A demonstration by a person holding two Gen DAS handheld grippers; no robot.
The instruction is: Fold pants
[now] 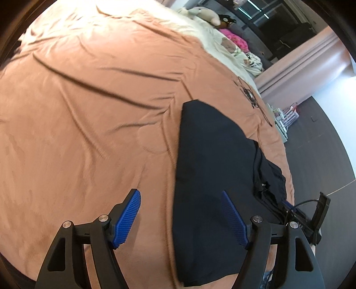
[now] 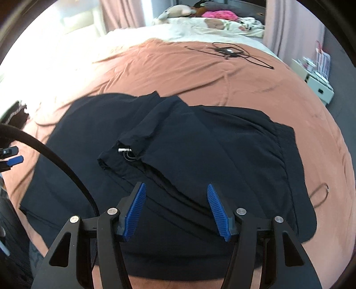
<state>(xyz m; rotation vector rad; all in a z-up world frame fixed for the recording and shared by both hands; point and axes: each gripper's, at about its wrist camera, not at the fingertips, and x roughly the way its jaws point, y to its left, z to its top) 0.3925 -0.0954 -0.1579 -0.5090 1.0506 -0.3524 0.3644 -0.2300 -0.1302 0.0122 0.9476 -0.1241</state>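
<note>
Black pants (image 2: 178, 155) lie on an orange-brown bedspread (image 2: 178, 71), folded over themselves, with a leg end and its metal cord tips (image 2: 124, 151) resting on top. My right gripper (image 2: 176, 189) is open and empty, held above the near part of the pants. In the left wrist view the pants (image 1: 211, 166) lie at the right, near the bed's edge. My left gripper (image 1: 181, 195) is open and empty, straddling the pants' left edge from above. The left gripper's blue pad also shows in the right wrist view (image 2: 13, 161), far left.
A black cable tangle (image 2: 229, 52) lies on the bedspread beyond the pants. Stuffed toys and pillows (image 2: 200, 15) sit at the head of the bed. A white bedside cabinet (image 2: 316, 82) stands at the right. A thin loop of cord (image 2: 320, 193) lies right of the pants.
</note>
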